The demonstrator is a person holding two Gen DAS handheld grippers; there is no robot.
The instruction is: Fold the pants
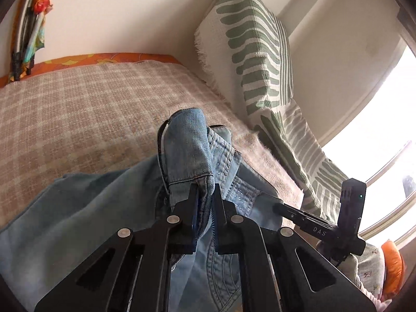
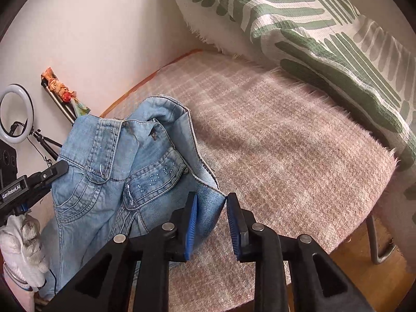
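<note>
Bed (image 2: pixel 299 140) under a pink-beige checked blanket, set against a pale wall (image 1: pixel 117 13), taking up most of both views. Large green-striped cushion (image 1: pixel 254 41) propped at the far corner, a second patterned cloth trailing down toward the bright window (image 1: pixel 384 119). Jeans (image 2: pixel 109 182) bunched near the bed's edge, light blue, waistband, belt loops and studded pocket turned up, one part lifted clear of the blanket and the rest sagging in loose folds. Left gripper (image 1: pixel 204 189) clamped on a hem or cuff of the denim, jaws pressed close with cloth standing up between them. Right gripper (image 2: pixel 212 202) with jaws apart, a corner of denim lying in the gap and touching the right pad (image 2: pixel 234 223); not pinched as far as can be told. Folding barely begun, by the look of it: no flat layout, no crease, legs not aligned; spreading, doubling over and smoothing all still ahead. Cushion near enough to crowd a full spread. Ring light (image 2: pixel 15 114) on a tripod beside the bed, plus a stand wrapped in bright cloth (image 2: pixel 62 93), both off the bed and clear of the work.
</note>
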